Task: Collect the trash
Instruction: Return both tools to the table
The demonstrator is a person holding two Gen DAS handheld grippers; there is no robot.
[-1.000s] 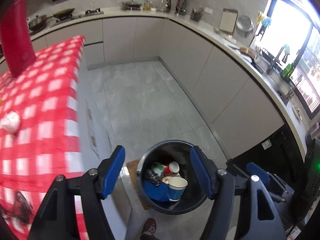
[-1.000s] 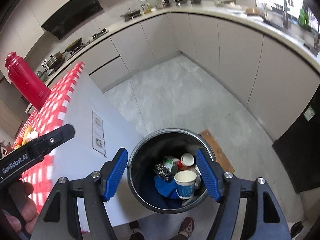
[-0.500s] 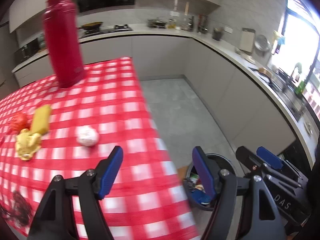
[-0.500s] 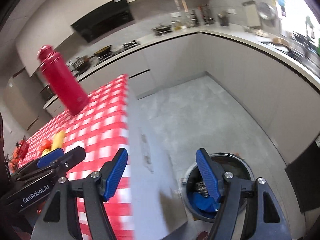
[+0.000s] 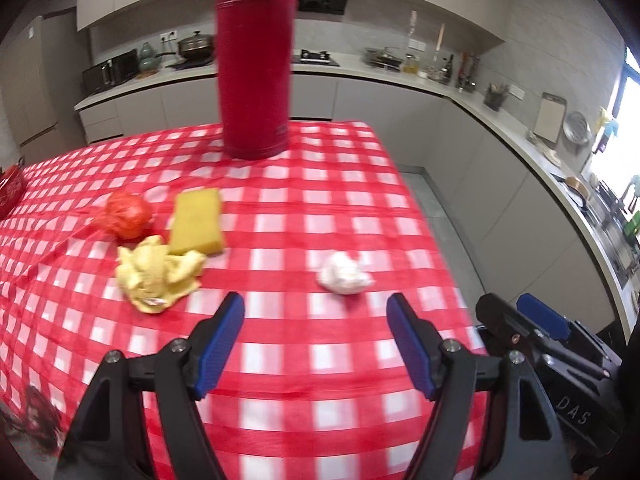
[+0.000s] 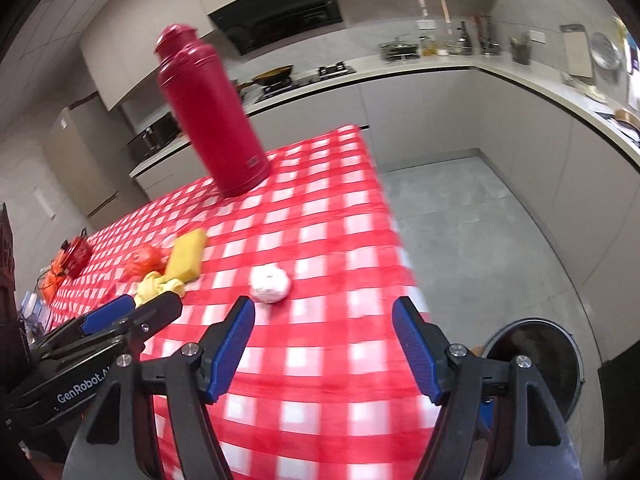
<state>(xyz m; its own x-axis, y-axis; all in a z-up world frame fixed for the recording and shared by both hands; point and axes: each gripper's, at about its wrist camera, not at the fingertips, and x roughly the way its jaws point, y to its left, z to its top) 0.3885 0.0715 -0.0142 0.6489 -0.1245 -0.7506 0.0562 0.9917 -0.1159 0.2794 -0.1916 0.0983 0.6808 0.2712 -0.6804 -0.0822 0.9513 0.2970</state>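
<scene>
Both claws hover empty over the checked worktop (image 5: 320, 200), left claw (image 5: 316, 344) and right claw (image 6: 322, 346) with jaws apart, aimed toward the white paper wad (image 5: 344, 276), likely next pick. Yellow wrapper (image 5: 158, 276), sponge (image 5: 196, 220), orange bag (image 5: 128, 214) wait further left; bin (image 6: 536, 360) sits on the floor beside the worktop for dumping.

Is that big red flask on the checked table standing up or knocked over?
Upright. The red flask stands on its base on the checked tablecloth, cap at the top; its lean in the right wrist view looks like lens distortion.
</scene>
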